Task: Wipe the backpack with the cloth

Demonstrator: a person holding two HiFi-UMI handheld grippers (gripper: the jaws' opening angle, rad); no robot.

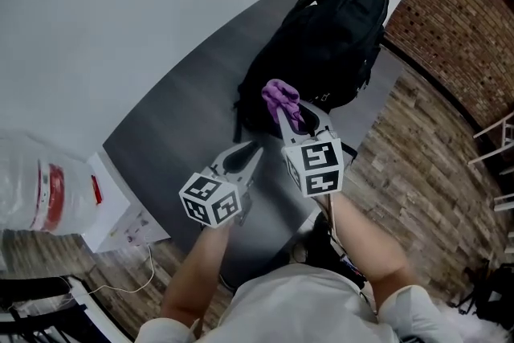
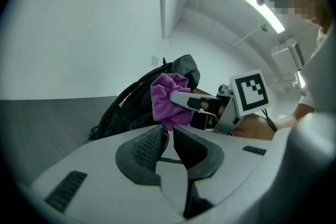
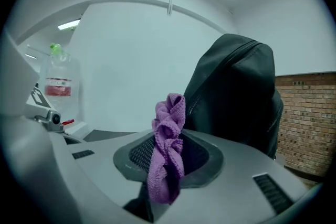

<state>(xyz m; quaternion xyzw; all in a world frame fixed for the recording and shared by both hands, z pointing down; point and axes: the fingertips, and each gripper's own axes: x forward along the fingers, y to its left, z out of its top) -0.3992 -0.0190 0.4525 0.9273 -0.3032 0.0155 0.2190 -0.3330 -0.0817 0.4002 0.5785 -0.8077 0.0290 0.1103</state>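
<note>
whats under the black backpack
The black fabric backpack rests on a dark grey flat tabletop, visible around its near side. The patch directly beneath it is covered by the bag, so anything there cannot be seen.

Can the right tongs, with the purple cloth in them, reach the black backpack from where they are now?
Probably yes. The right tongs grip the purple cloth just in front of the black backpack, and nothing stands between them.
</note>
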